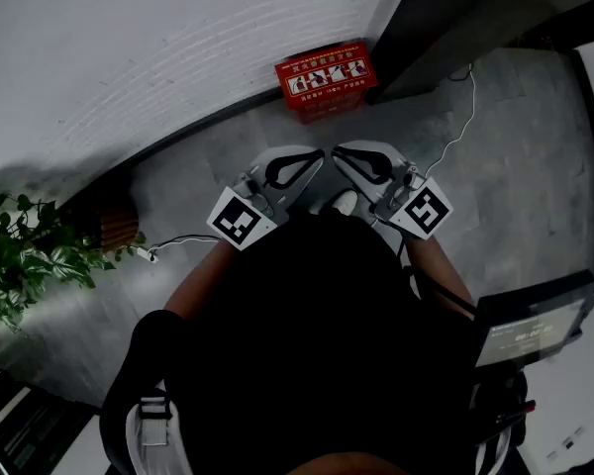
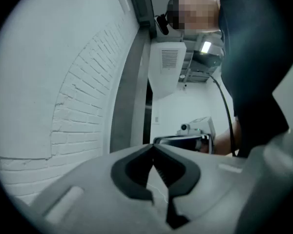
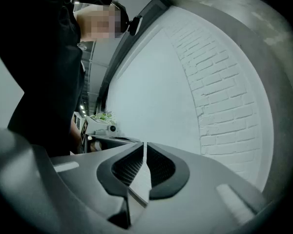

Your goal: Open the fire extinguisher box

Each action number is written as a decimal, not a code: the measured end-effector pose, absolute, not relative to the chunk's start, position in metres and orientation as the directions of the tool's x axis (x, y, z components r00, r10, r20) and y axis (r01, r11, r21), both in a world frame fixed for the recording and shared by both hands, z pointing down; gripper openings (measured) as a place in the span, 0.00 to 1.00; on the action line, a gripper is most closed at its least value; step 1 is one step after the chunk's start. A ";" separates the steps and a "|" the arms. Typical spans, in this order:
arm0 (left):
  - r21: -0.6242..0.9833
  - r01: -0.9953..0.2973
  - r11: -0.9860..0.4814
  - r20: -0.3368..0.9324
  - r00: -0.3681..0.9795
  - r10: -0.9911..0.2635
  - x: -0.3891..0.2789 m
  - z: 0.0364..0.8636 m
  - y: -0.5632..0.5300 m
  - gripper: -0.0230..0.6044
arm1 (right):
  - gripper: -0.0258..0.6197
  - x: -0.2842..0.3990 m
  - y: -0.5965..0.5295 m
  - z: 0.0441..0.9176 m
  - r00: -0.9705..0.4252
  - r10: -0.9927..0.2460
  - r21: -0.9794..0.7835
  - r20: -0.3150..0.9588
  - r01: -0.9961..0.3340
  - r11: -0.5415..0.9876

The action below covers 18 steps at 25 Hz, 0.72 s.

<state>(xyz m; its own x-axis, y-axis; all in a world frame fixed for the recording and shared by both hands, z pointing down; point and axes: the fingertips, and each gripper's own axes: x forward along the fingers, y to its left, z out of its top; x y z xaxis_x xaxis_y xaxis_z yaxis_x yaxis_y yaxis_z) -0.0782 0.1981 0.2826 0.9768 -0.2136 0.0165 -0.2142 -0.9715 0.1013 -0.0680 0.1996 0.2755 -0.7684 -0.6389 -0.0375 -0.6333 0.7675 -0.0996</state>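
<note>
The red fire extinguisher box (image 1: 327, 75) stands on the grey floor against the white brick wall, its lid with picture labels facing up. Both grippers are held close in front of the person's body, well short of the box and apart from it. My left gripper (image 1: 315, 156) points inward with its jaws together and nothing between them; its tips (image 2: 153, 148) meet in the left gripper view. My right gripper (image 1: 339, 152) mirrors it, shut and empty, its tips (image 3: 144, 146) touching in the right gripper view. The box does not show in either gripper view.
A leafy plant (image 1: 20, 255) stands at the left near a wooden object (image 1: 114, 221). A white cable (image 1: 457, 122) runs over the floor right of the box. A dark column (image 1: 455, 13) rises beside the box. A device with a screen (image 1: 530, 330) sits at the right.
</note>
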 end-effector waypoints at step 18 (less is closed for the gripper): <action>0.074 -0.313 -0.947 0.065 0.949 -0.309 -0.002 0.279 0.217 0.04 | 0.06 0.007 0.210 0.276 -0.826 -0.561 -0.120 -0.059 -0.552 0.825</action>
